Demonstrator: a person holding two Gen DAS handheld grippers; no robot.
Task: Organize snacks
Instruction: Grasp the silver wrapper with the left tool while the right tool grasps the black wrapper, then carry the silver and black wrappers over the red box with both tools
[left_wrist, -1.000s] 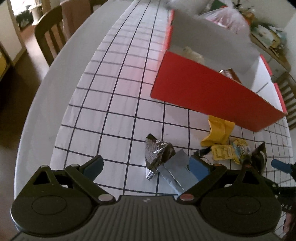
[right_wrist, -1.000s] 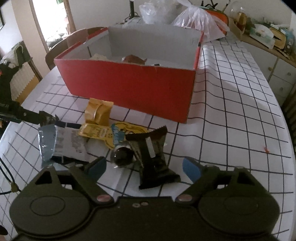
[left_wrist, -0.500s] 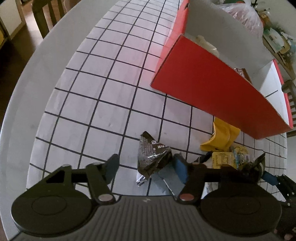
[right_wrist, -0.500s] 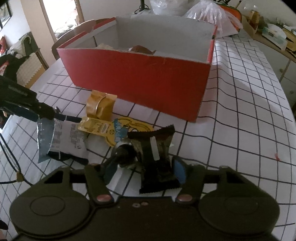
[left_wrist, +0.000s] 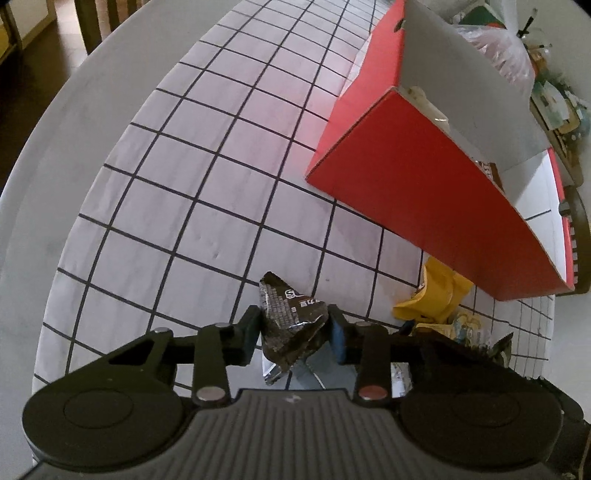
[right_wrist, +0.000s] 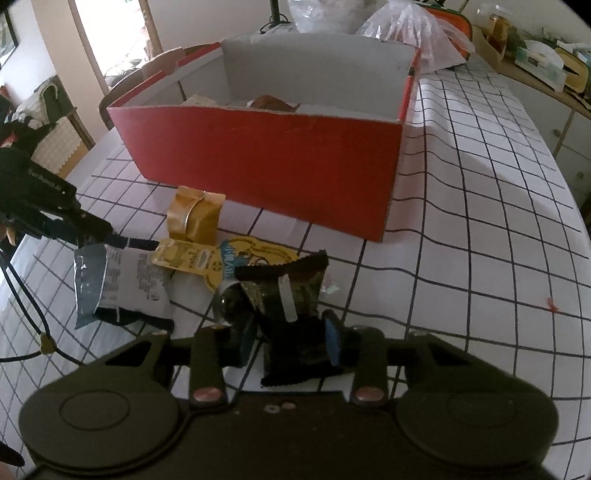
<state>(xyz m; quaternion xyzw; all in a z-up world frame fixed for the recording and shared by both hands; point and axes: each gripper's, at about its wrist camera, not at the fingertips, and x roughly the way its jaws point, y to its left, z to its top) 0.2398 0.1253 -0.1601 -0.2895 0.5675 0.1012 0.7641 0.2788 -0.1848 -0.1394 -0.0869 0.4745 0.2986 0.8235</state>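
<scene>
Left gripper (left_wrist: 294, 331), right gripper (right_wrist: 289, 338): jaws just closing, each pinching wrapper.

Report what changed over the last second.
Both jaws have just been closing: the left gripper now pinches the silver-black wrapper, the right gripper the dark packet. The red box and yellow snacks stayed put.

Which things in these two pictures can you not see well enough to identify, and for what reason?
- Contents of the red box: right wrist view, its front wall hides all but the tops of two items.
- Printed name on the silver-dark packet: left wrist view, crumpled foil and left claw cover it.
- Lower end of the black packet: right wrist view, right claw hides it.
- Shelf items: too small.
</scene>
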